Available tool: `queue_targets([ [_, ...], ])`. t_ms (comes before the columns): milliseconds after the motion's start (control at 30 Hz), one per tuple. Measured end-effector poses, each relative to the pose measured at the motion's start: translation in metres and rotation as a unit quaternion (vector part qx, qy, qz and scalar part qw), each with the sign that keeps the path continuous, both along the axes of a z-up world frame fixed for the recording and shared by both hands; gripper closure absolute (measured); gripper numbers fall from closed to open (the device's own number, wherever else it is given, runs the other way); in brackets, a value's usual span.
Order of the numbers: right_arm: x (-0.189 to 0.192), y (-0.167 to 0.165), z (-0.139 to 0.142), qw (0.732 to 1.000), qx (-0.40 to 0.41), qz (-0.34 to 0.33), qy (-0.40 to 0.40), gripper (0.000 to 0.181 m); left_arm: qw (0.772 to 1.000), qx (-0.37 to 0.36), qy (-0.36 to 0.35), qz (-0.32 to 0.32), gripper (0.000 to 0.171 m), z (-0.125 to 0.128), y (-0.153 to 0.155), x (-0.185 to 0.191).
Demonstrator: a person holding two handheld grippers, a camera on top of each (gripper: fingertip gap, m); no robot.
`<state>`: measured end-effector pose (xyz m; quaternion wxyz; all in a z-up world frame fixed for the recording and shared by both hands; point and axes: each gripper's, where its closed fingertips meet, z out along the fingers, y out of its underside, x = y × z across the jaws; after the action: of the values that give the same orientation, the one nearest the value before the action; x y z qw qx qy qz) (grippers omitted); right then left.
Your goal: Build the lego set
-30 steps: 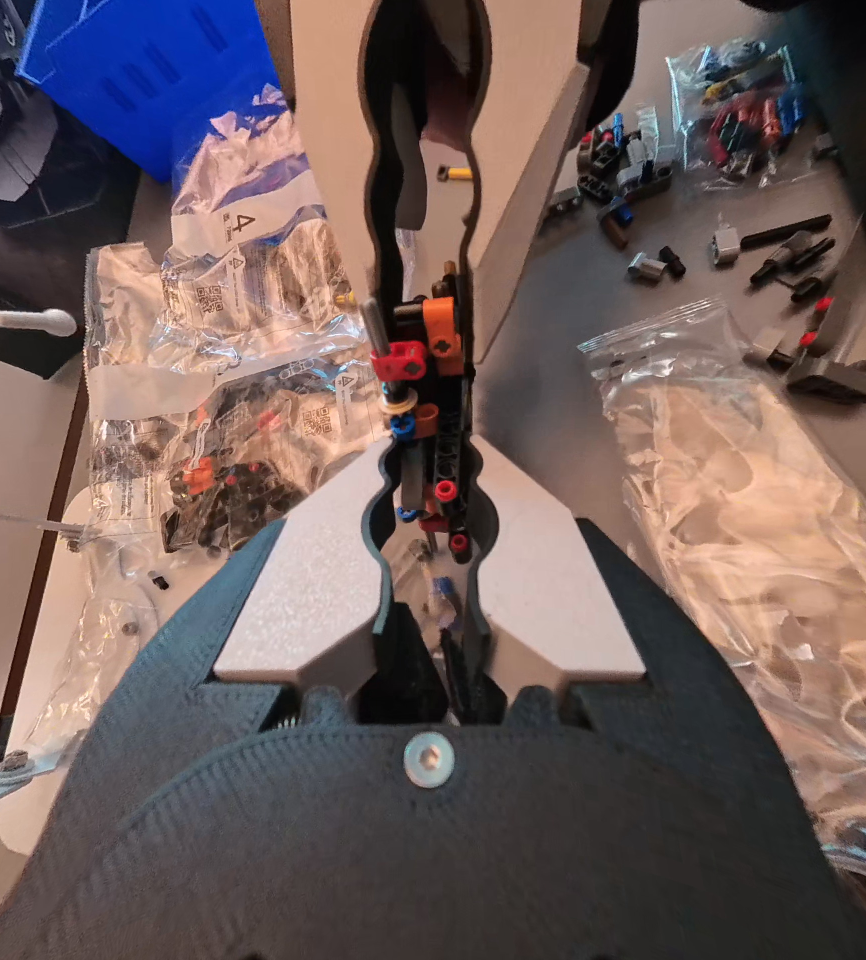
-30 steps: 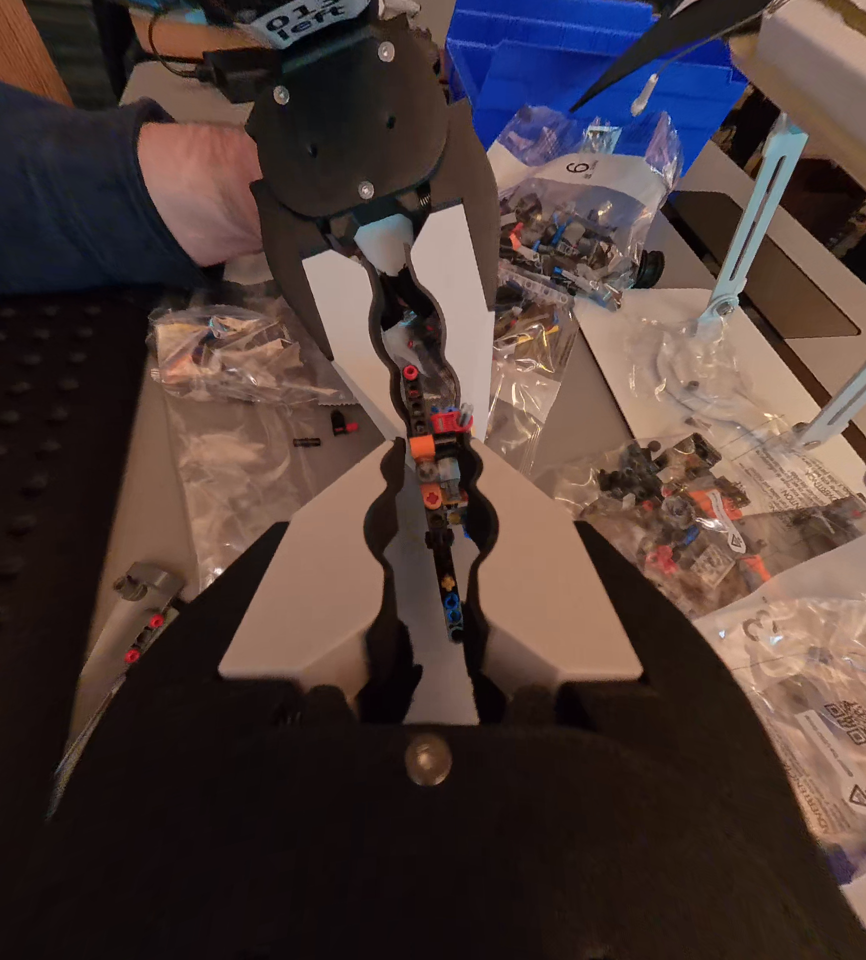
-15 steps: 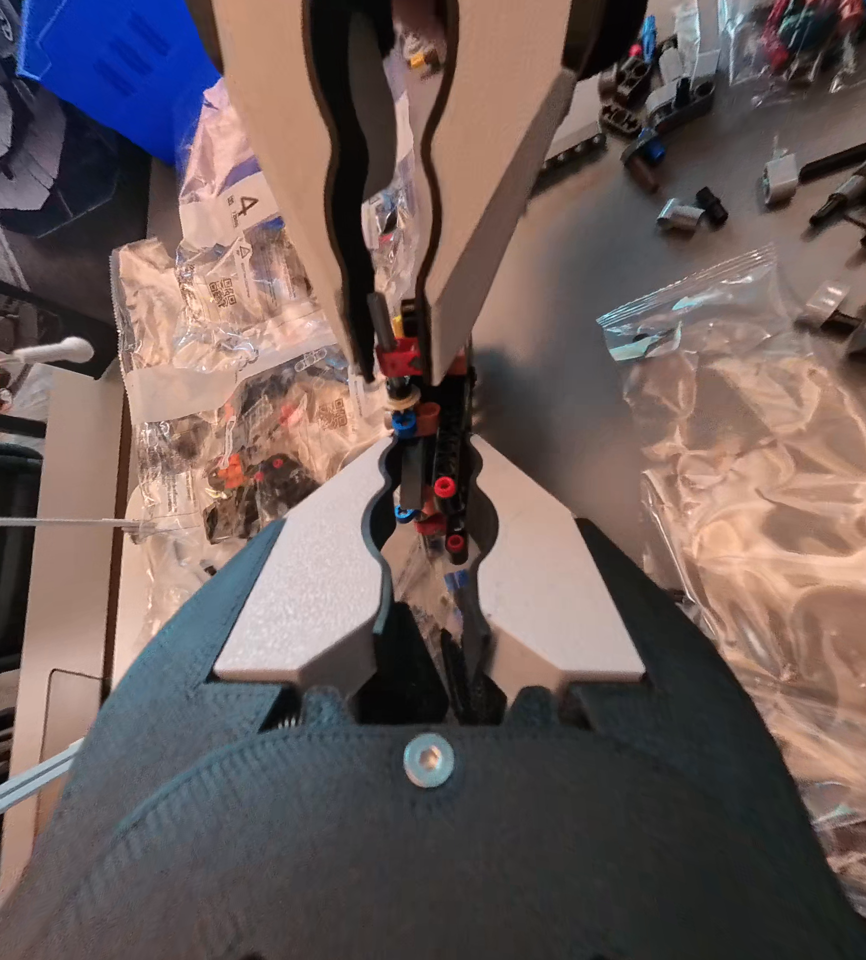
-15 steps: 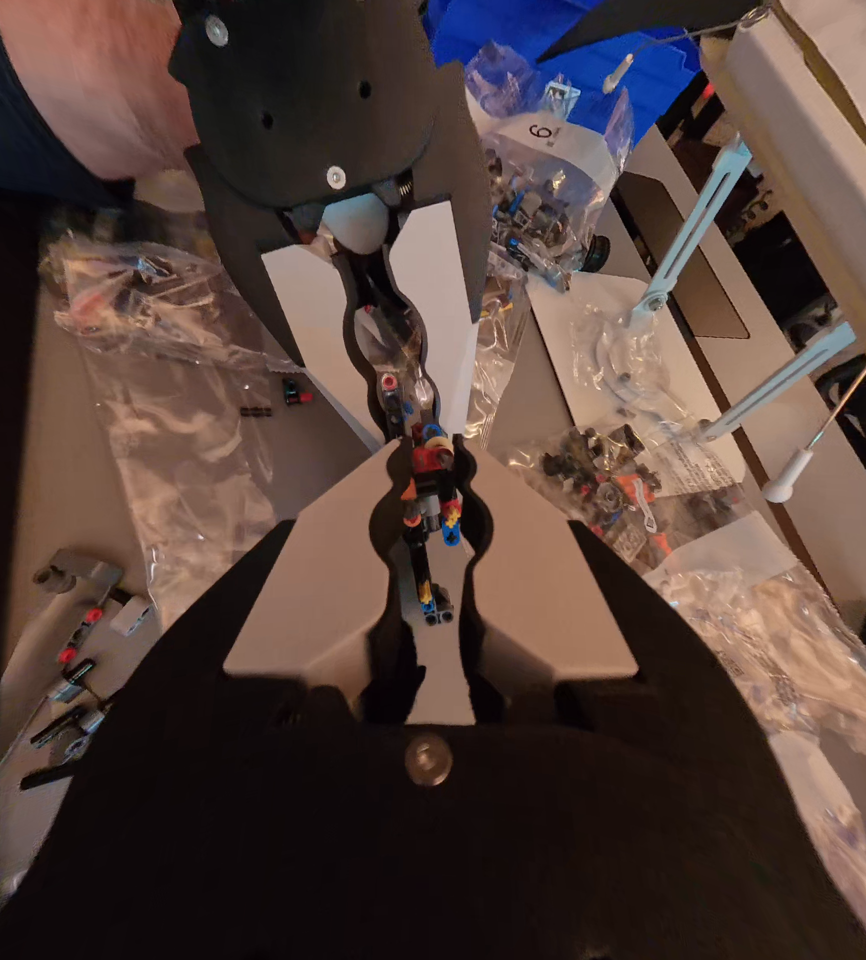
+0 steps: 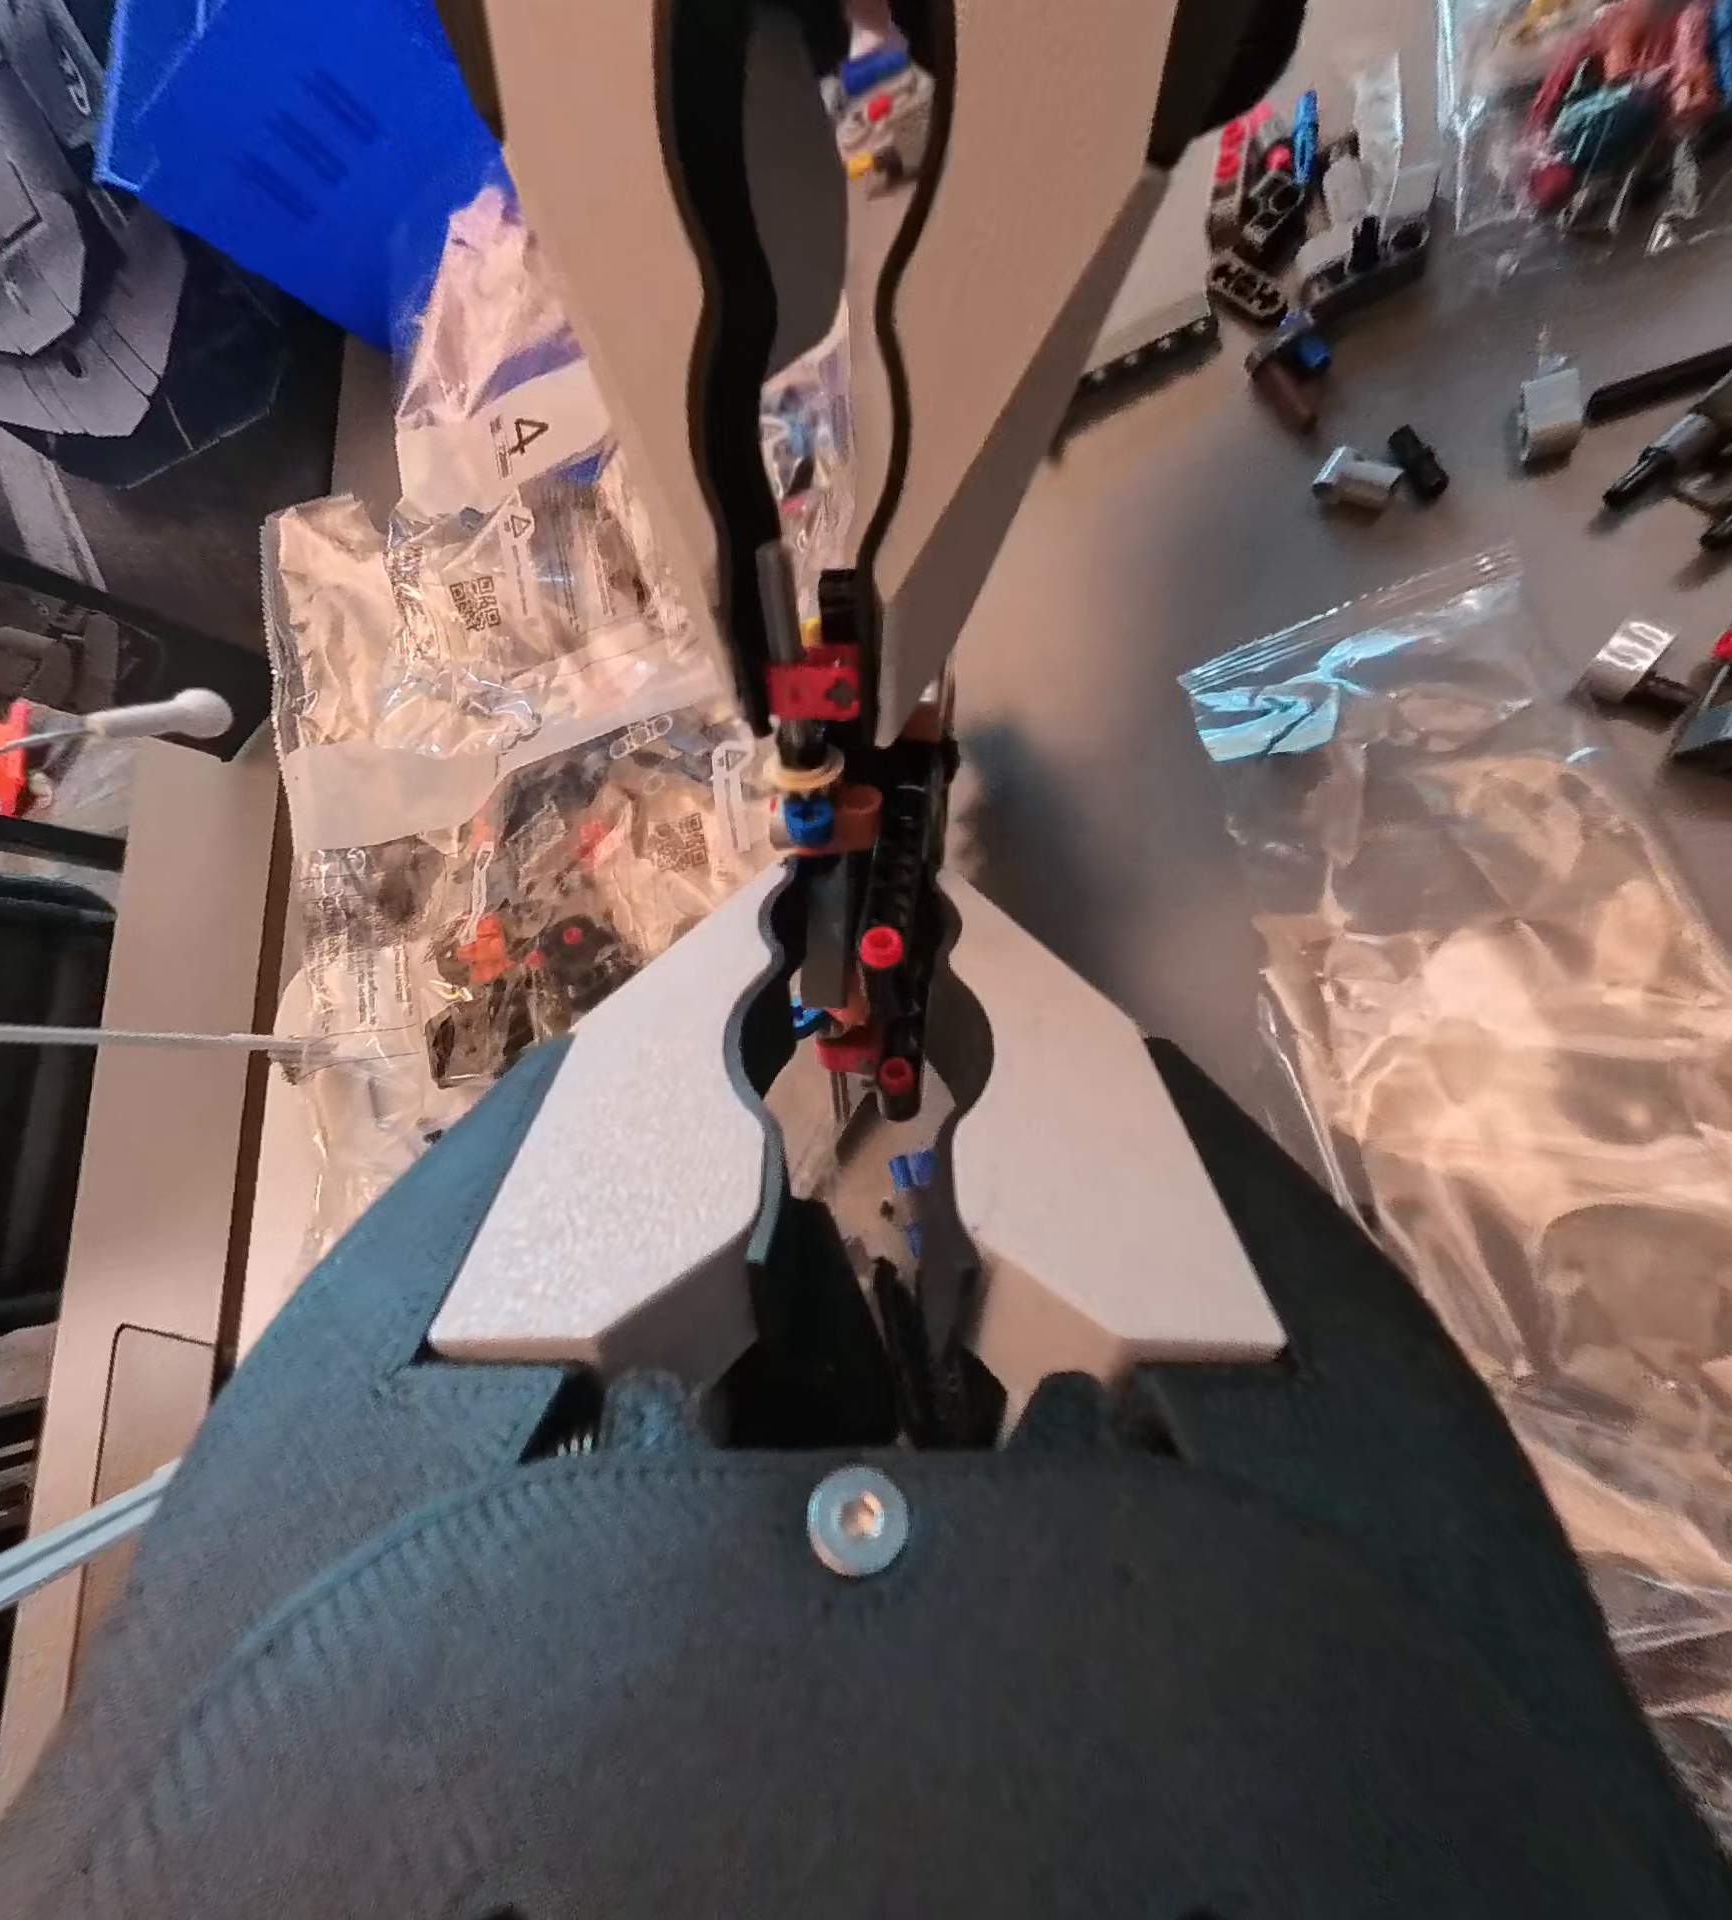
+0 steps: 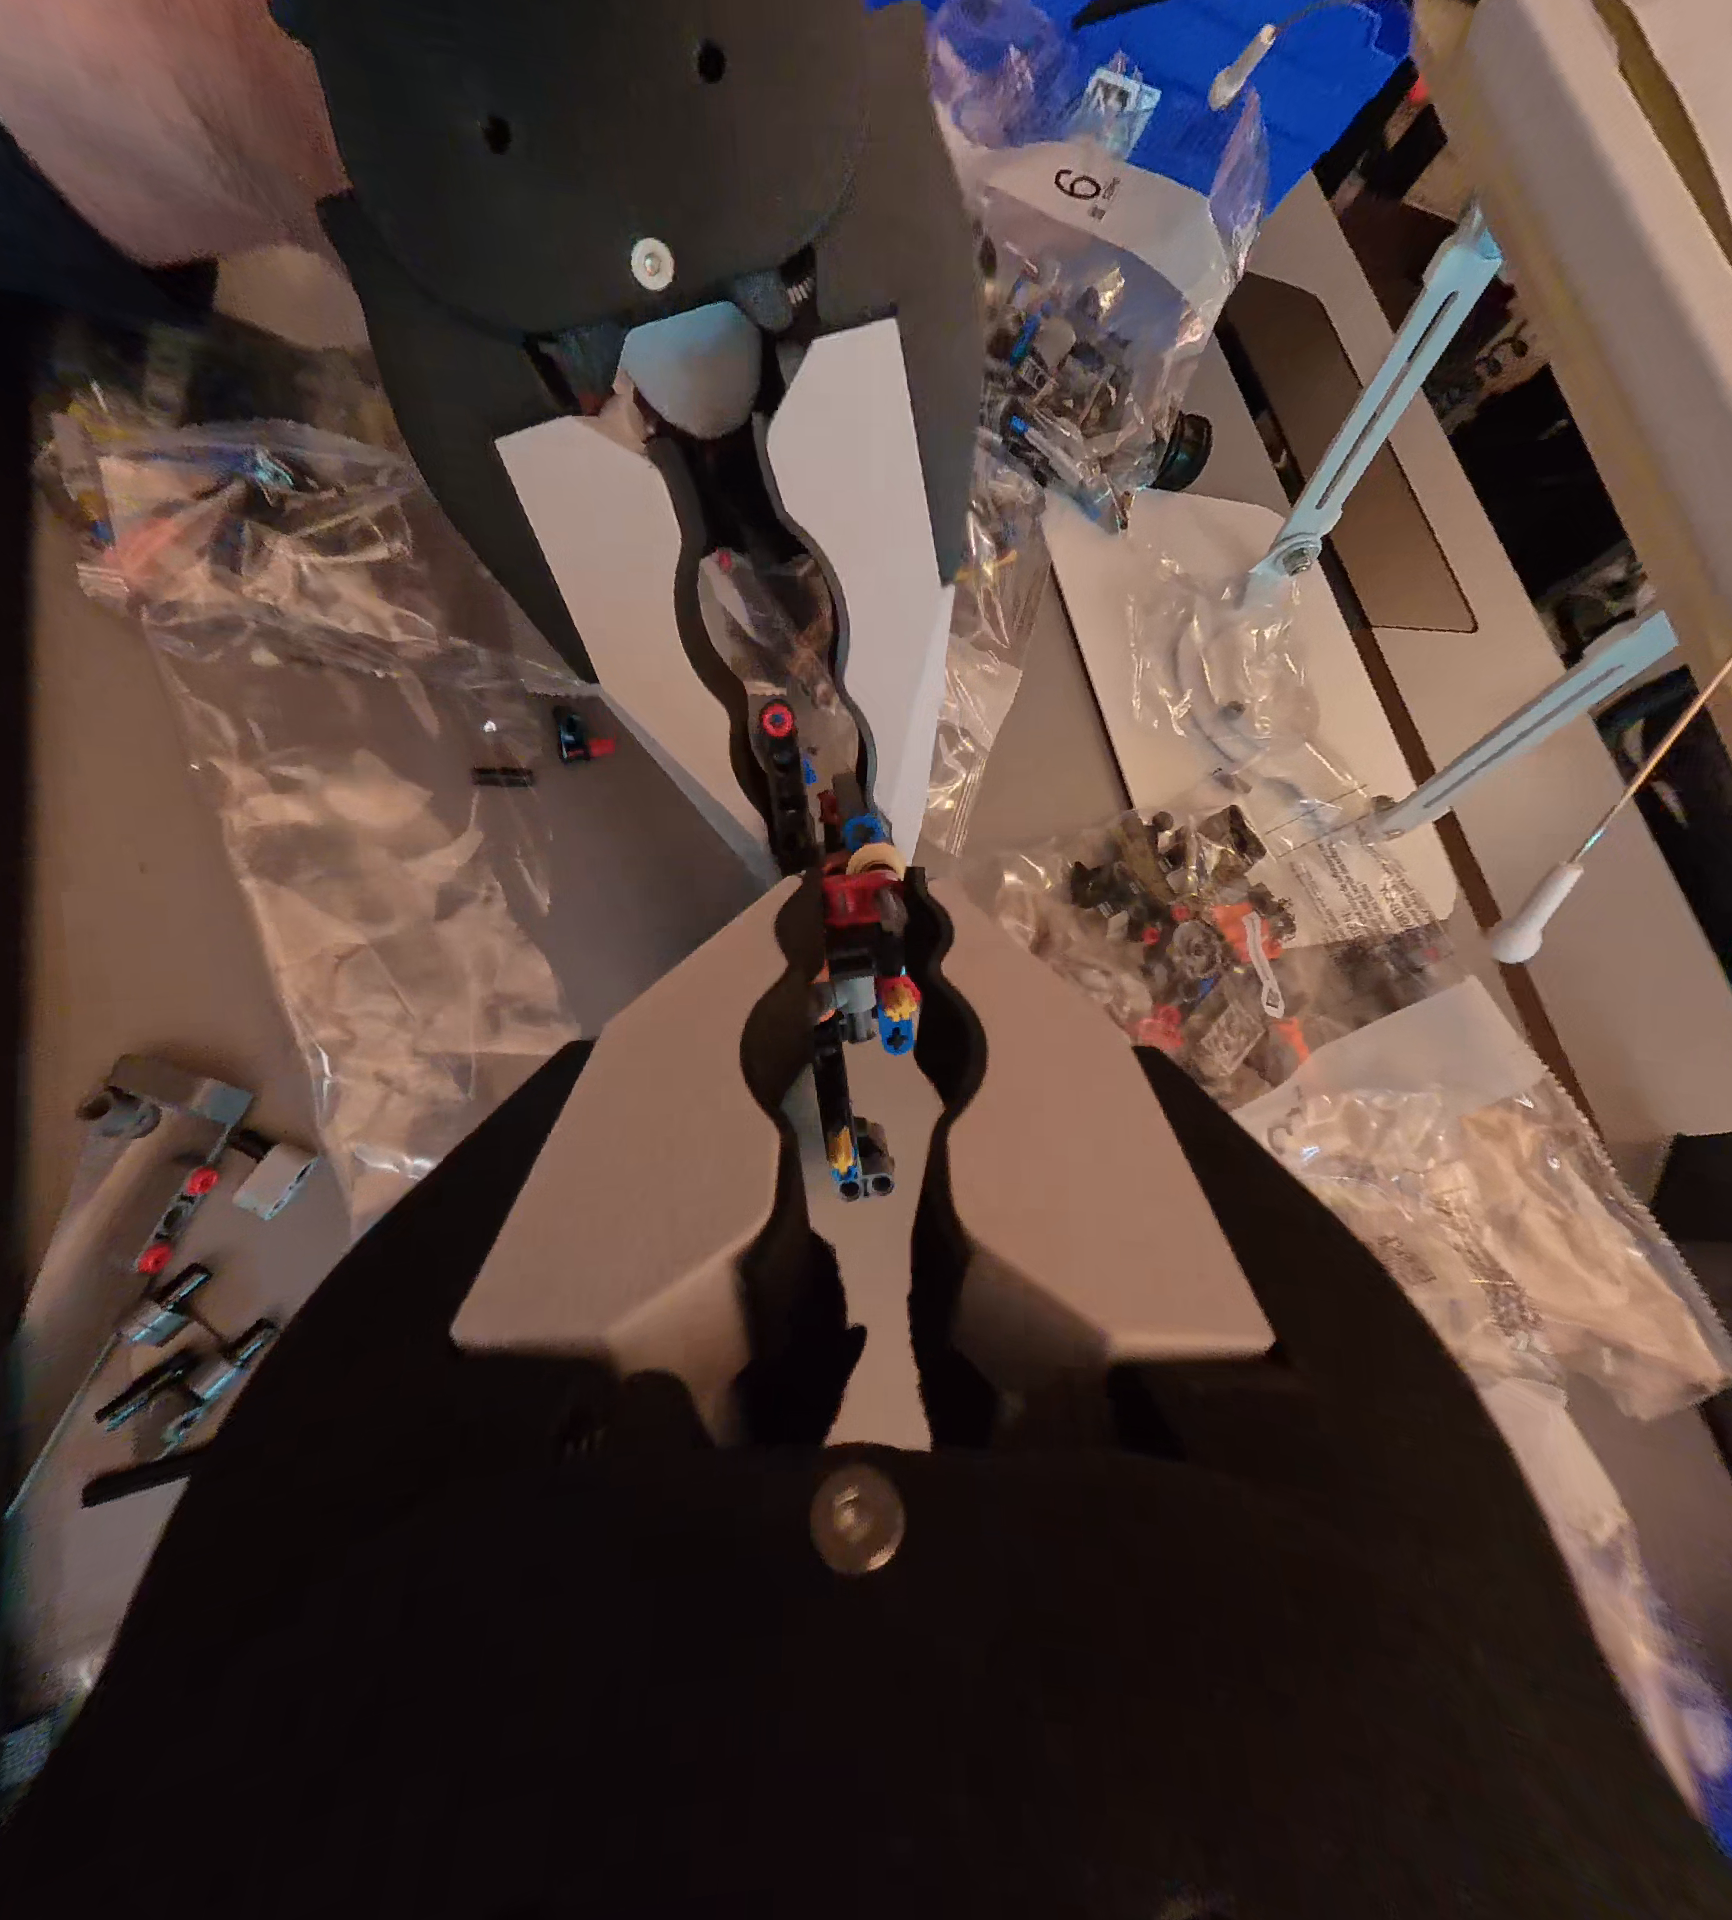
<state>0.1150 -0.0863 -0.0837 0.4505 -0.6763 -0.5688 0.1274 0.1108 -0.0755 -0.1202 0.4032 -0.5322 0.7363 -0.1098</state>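
Both jaws clamp one small Technic subassembly (image 5: 867, 904); sealed numbered bags (image 5: 488, 665) at ten o'clock and loose parts (image 5: 1381, 473) suggest most building remains.

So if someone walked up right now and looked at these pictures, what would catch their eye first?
First, the long lego assembly of black beams with red and blue pins, held above the table tip to tip: the left gripper clamps one end, the right gripper the other. Next, the clutter: sealed part bags to the left gripper's left, a crumpled empty bag to its right, and loose dark parts beyond.
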Motion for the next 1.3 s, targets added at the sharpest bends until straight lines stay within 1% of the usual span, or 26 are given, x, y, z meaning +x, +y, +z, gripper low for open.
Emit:
queue_targets([
  [100,0.003,-0.003,0.006,0.999,-0.02,0.009,0.032,0.17,1.0,-0.008,-0.018,-0.004,0.155,0.007,-0.002,-0.002],
  [200,0.003,-0.005,0.006,0.999,-0.029,0.015,0.038,0.17,1.0,-0.007,-0.014,-0.006,0.155,0.008,-0.004,-0.003],
  [233,0.002,-0.006,0.005,0.998,-0.033,0.019,0.041,0.17,1.0,-0.012,-0.015,-0.009,0.155,0.008,-0.005,-0.003],
  [300,0.002,-0.008,0.004,0.997,-0.042,0.035,0.05,0.169,0.999,-0.045,-0.02,-0.017,0.154,0.008,-0.011,-0.003],
  [367,0.002,-0.009,0.007,0.996,-0.046,0.04,0.064,0.17,0.998,-0.054,-0.031,-0.022,0.15,0.011,-0.014,-0.001],
  [400,0.002,-0.009,0.006,0.996,-0.047,0.042,0.065,0.169,0.998,-0.052,-0.043,-0.019,0.141,0.015,-0.014,0.001],
  [433,-0.001,-0.011,0.003,0.996,-0.049,0.047,0.059,0.169,0.997,-0.054,-0.056,-0.015,0.117,0.019,-0.014,0.005],
  [467,-0.005,-0.013,0.001,0.996,-0.048,0.054,0.056,0.169,0.996,-0.067,-0.055,-0.023,0.118,0.018,-0.018,0.007],
  [500,-0.009,-0.015,0.0,0.995,-0.05,0.061,0.054,0.169,0.995,-0.076,-0.046,-0.036,0.131,0.014,-0.025,0.009],
  [533,-0.011,-0.016,-0.002,0.996,-0.05,0.064,0.048,0.169,0.996,-0.07,-0.034,-0.039,0.141,0.01,-0.026,0.01],
  [567,-0.011,-0.015,-0.004,0.996,-0.045,0.061,0.04,0.169,0.997,-0.063,-0.03,-0.034,0.142,0.007,-0.024,0.01],
  [633,-0.01,-0.015,-0.003,0.997,-0.044,0.058,0.04,0.17,0.996,-0.076,-0.035,-0.029,0.143,0.007,-0.024,0.011],
  [700,-0.008,-0.015,-0.004,0.997,-0.036,0.056,0.027,0.17,0.998,-0.054,-0.031,-0.027,0.144,0.007,-0.022,0.011],
  [833,-0.007,-0.018,-0.002,0.997,-0.034,0.059,0.024,0.17,0.996,-0.066,-0.041,-0.038,0.144,0.009,-0.025,0.01],
  [1000,-0.006,-0.022,0.006,0.996,-0.042,0.068,0.046,0.17,0.994,-0.076,-0.061,-0.047,0.144,0.018,-0.028,0.007],
  [1100,-0.005,-0.024,0.005,0.995,-0.044,0.072,0.043,0.17,0.994,-0.075,-0.056,-0.049,0.144,0.017,-0.03,0.007],
  [1300,-0.004,-0.027,0.008,0.993,-0.054,0.082,0.06,0.17,0.992,-0.085,-0.069,-0.059,0.144,0.021,-0.033,0.007],
])
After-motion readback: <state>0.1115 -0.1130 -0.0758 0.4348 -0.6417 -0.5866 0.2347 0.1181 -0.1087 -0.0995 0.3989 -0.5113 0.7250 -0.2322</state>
